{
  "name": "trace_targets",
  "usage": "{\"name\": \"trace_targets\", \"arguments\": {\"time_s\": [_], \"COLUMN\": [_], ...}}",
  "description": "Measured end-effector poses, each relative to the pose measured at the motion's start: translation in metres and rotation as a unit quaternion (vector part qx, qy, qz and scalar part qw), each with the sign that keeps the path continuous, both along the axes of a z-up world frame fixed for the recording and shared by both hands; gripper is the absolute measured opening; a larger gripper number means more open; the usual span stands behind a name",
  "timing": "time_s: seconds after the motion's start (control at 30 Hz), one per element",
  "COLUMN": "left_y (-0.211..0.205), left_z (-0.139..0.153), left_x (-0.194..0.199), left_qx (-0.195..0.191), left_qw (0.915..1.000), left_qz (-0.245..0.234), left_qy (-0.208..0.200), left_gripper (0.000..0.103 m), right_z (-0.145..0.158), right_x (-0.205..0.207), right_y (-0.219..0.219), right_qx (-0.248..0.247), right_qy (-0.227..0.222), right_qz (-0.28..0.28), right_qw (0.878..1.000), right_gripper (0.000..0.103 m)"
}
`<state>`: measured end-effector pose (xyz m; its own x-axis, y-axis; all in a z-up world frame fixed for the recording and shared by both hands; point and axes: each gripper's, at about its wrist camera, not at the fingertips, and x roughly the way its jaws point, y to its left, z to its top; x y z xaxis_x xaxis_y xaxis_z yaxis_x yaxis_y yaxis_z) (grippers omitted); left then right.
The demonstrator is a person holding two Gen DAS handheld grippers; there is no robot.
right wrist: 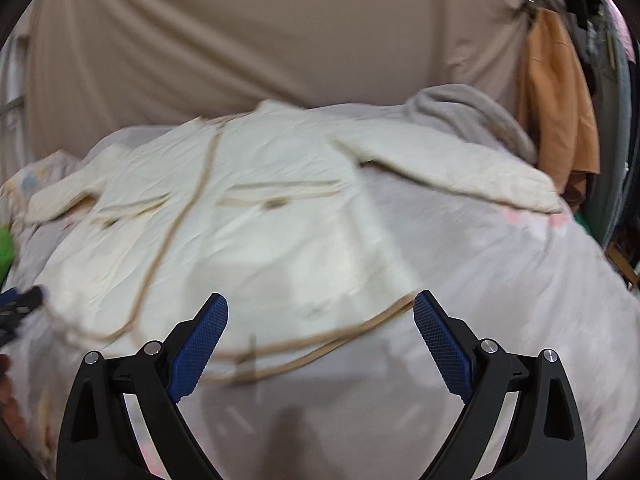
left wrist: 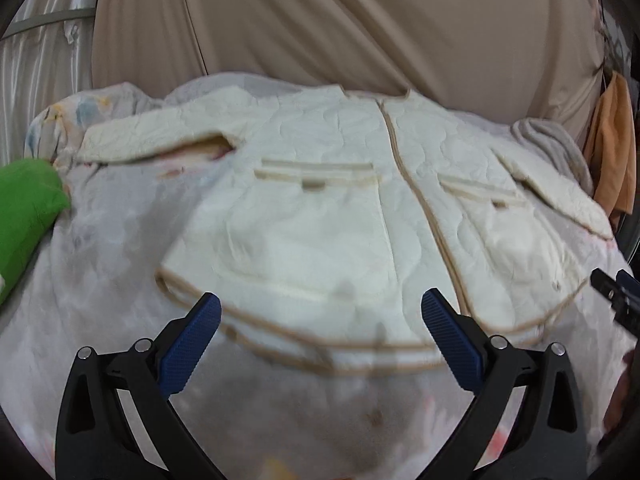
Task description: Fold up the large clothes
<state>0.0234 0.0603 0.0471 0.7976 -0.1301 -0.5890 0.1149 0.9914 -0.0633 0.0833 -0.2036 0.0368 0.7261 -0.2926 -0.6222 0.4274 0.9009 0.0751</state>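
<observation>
A cream quilted jacket (left wrist: 320, 208) with tan trim lies spread flat, front up, on a pale bed cover; it also shows in the right wrist view (right wrist: 248, 232). Both sleeves are spread outward. My left gripper (left wrist: 320, 312) is open and empty, just above the jacket's bottom hem near its left half. My right gripper (right wrist: 320, 312) is open and empty, over the hem at the jacket's right half. The right gripper's tip shows at the right edge of the left wrist view (left wrist: 616, 296); the left gripper's tip shows at the left edge of the right wrist view (right wrist: 20, 304).
The pale bed cover (left wrist: 120, 240) lies under the jacket. A green pillow (left wrist: 24, 208) sits at the left. A grey blanket (right wrist: 472, 116) is bunched at the back right. An orange cloth (right wrist: 556, 92) hangs at the right. A tan curtain (left wrist: 320, 20) hangs behind the bed.
</observation>
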Motion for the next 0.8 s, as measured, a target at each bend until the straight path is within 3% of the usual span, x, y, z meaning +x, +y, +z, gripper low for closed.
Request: {"name": "trace_targets", "arguments": {"time_s": [0.13, 0.2, 0.3, 0.4, 0.57, 0.63, 0.67, 0.73, 0.8], "left_y": [0.018, 0.023, 0.027, 0.024, 0.024, 0.024, 0.024, 0.025, 0.026], "left_z": [0.033, 0.042, 0.048, 0.050, 0.041, 0.036, 0.034, 0.030, 0.029], "left_x": [0.037, 0.058, 0.088, 0.118, 0.167, 0.182, 0.189, 0.202, 0.212], "left_qx": [0.005, 0.017, 0.028, 0.043, 0.016, 0.007, 0.005, 0.007, 0.011], "left_qw": [0.9994, 0.9988, 0.9979, 0.9971, 0.9993, 0.9995, 0.9995, 0.9994, 0.9993], "left_qz": [0.015, 0.024, 0.028, 0.030, 0.028, 0.029, 0.030, 0.033, 0.035], "left_qy": [-0.031, -0.038, -0.051, -0.055, -0.021, -0.009, -0.002, 0.004, 0.006], "left_gripper": [0.098, 0.098, 0.098, 0.098, 0.098, 0.098, 0.098, 0.098, 0.098], "right_z": [-0.003, -0.013, -0.031, -0.046, -0.070, -0.075, -0.076, -0.065, -0.037], "right_x": [0.012, 0.015, 0.021, 0.026, 0.040, 0.051, 0.057, 0.076, 0.104], "right_y": [-0.129, -0.195, -0.269, -0.317, -0.372, -0.386, -0.391, -0.394, -0.382], "right_qx": [0.084, 0.134, 0.171, 0.183, 0.226, 0.240, 0.244, 0.238, 0.232], "right_qy": [-0.010, -0.020, -0.015, -0.009, -0.016, -0.026, -0.033, -0.049, -0.084], "right_qz": [-0.064, -0.109, -0.179, -0.225, -0.262, -0.270, -0.273, -0.271, -0.242], "right_qw": [0.994, 0.985, 0.969, 0.957, 0.938, 0.932, 0.930, 0.931, 0.938], "right_gripper": [0.092, 0.092, 0.092, 0.092, 0.091, 0.070, 0.064, 0.021, 0.017]}}
